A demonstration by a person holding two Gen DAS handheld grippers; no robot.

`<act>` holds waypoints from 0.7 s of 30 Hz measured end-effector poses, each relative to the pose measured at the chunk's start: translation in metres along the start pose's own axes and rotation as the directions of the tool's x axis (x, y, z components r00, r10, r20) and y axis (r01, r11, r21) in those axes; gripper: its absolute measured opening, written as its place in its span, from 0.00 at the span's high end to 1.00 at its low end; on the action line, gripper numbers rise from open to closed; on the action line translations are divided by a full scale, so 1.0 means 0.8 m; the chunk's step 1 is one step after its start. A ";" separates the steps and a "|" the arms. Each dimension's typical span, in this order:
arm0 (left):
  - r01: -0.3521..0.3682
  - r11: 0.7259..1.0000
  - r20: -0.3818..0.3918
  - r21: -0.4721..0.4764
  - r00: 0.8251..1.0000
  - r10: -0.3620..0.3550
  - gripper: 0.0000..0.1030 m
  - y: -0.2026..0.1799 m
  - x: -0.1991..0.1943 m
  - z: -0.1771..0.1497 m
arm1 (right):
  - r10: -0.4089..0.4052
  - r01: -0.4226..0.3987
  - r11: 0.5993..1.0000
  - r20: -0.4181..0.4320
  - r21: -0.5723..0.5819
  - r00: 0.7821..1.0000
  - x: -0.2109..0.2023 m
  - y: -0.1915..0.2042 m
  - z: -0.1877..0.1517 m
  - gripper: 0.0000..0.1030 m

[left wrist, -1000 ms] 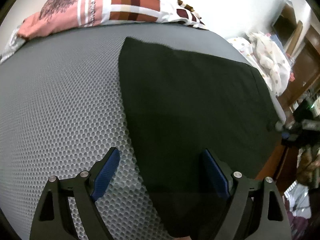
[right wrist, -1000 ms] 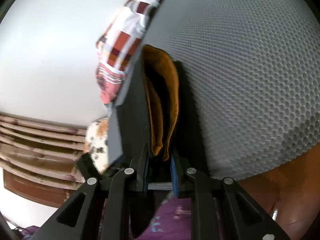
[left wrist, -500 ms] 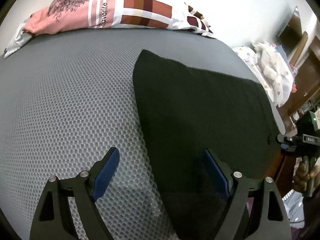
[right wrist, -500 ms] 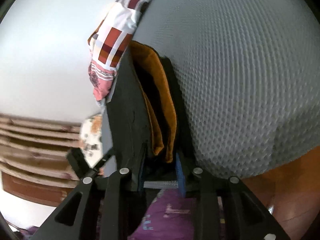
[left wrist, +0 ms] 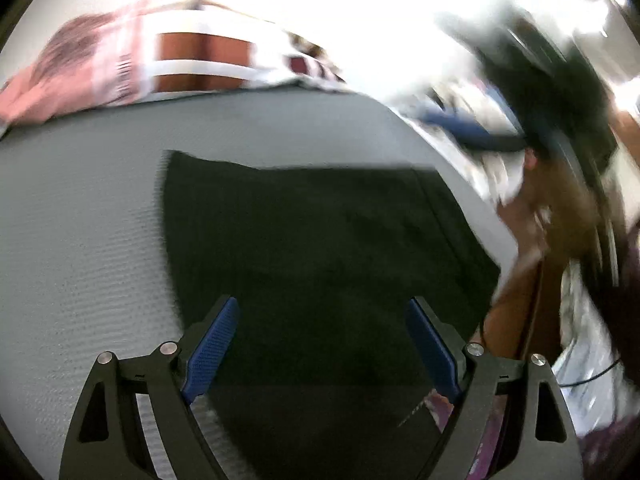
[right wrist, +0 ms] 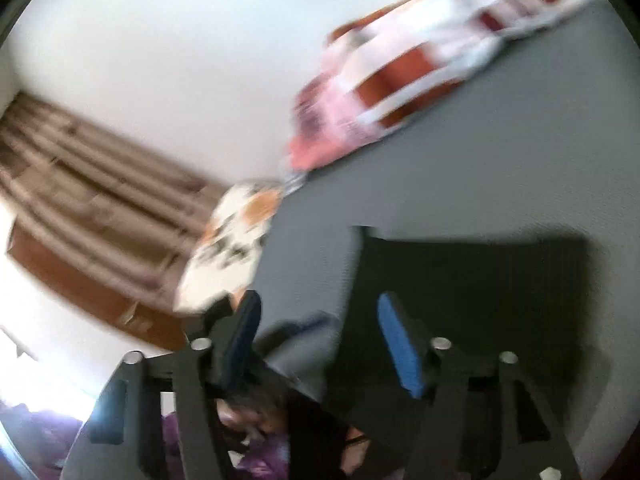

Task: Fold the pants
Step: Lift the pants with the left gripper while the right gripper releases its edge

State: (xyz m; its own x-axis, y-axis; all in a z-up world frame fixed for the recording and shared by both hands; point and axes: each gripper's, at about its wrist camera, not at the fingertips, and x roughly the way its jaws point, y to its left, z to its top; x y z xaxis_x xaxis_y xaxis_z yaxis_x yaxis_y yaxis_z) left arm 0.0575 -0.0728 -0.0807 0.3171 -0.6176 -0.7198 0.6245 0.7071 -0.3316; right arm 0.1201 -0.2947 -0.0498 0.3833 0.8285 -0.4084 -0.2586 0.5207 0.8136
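The black pants [left wrist: 312, 248] lie folded flat on the grey mesh mattress [left wrist: 80, 208]. My left gripper [left wrist: 322, 344] is open and empty above the near edge of the pants. In the right wrist view the pants [right wrist: 472, 280] lie as a dark block on the mattress [right wrist: 460, 152]. My right gripper [right wrist: 316, 332] is open and empty, with its fingers over the pants' left edge. Both views are blurred by motion.
A pink and brown checked quilt [left wrist: 152, 64] lies at the far edge of the mattress, also in the right wrist view [right wrist: 404, 80]. The other gripper [left wrist: 532, 80] crosses the upper right. A patterned cloth [right wrist: 236, 232] and wooden furniture [right wrist: 80, 208] lie beyond the bed.
My right gripper has let go of the pants, opened and swung round. The pants now lie flat and shorter. My left gripper stays open and has shifted over the pants.
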 end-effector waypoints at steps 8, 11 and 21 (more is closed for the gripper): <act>0.055 0.989 -0.083 0.139 0.996 -0.044 0.17 -0.037 0.059 -0.005 | 0.049 -0.022 0.998 -0.436 0.067 0.899 0.185 -0.040 0.108 0.37; 0.089 0.989 -0.080 0.117 0.994 -0.080 0.17 -0.032 0.063 -0.003 | 0.021 0.015 0.998 -0.541 0.064 0.841 0.233 -0.056 0.114 0.32; 0.146 0.982 -0.051 0.124 0.989 -0.141 0.16 -0.024 0.068 -0.009 | 0.135 -0.119 0.990 -0.701 0.073 0.700 0.309 -0.070 0.090 0.13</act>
State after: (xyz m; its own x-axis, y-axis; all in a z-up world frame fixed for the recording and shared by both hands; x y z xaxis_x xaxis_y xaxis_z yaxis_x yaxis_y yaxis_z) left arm 0.0576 -0.1176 -0.1182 0.1894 -0.6924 -0.6962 0.7476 0.5614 -0.3550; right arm 0.2935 -0.1340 -0.1665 -0.3887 0.7949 -0.4659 -0.2373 0.4022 0.8842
